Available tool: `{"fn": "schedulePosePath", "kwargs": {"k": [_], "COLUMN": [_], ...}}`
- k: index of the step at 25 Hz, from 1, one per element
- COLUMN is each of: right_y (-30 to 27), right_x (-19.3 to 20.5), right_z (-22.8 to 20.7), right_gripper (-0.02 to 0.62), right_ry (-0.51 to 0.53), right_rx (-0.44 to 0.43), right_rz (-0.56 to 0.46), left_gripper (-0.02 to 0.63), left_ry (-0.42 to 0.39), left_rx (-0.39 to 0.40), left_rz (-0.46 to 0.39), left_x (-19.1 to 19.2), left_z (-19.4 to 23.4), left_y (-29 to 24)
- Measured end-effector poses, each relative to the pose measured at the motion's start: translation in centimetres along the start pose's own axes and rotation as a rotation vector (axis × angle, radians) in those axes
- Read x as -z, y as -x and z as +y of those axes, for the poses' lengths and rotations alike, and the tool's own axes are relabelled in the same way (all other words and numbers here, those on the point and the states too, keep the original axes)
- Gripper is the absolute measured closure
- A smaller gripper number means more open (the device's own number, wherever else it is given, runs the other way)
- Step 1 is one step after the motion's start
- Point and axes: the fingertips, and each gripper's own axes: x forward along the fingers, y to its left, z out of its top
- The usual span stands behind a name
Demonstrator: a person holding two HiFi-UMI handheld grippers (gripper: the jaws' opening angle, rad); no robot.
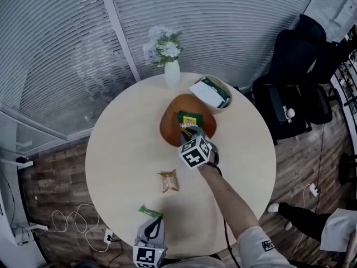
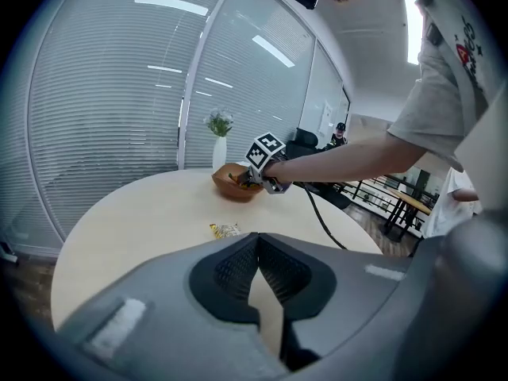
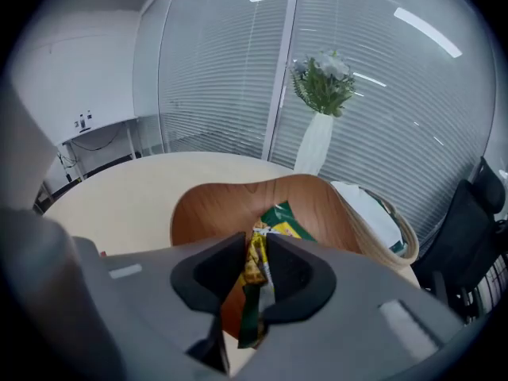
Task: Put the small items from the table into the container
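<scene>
A brown wooden bowl (image 1: 169,124) stands past the table's middle with a green packet (image 1: 188,118) lying in it. My right gripper (image 1: 193,133) hangs over the bowl's near rim, shut on a yellow and green snack packet (image 3: 255,264) that dangles between its pads above the bowl (image 3: 210,209). An orange snack packet (image 1: 169,181) lies mid-table. A small green packet (image 1: 149,211) lies near the front edge, just ahead of my left gripper (image 1: 158,221). In the left gripper view the left gripper (image 2: 258,238) has its tips together and nothing between them.
A white vase of flowers (image 1: 172,74) stands at the table's far edge. A white basket (image 1: 212,94) with goods sits right of the bowl. Black office chairs (image 1: 290,66) are at the right, and cables (image 1: 72,216) lie on the floor at the left.
</scene>
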Motion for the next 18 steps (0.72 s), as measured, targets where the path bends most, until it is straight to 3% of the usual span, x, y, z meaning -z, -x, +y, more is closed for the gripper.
{"fn": "schedulePosePath", "kwargs": {"k": [3, 6, 11, 18], "right_y": [0.0, 1.8, 8.1, 16.8], "right_x": [0.0, -0.7, -1.1, 1.1], "right_z": [0.2, 0.9, 3.9, 12.2], "right_gripper": [0.459, 0.461, 0.592, 0.592], "right_ry": [-0.009, -0.038, -0.131, -0.223], "right_rx": [-0.004, -0.012, -0.060, -0.114], "right_rz": [-0.006, -0.071, -0.267, -0.411], "left_gripper": [0.609, 0.608, 0.609, 0.609], "left_ry": [0.009, 0.008, 0.039, 0.043], "left_rx": [0.000, -0.003, -0.012, -0.012], "left_rz": [0.001, -0.004, -0.036, -0.076], "left_x": [-0.2, 0.1, -0.2, -1.7], "left_z": [-0.2, -0.1, 1.4, 3.1], "left_y": [0.2, 0.5, 0.3, 0.3]}}
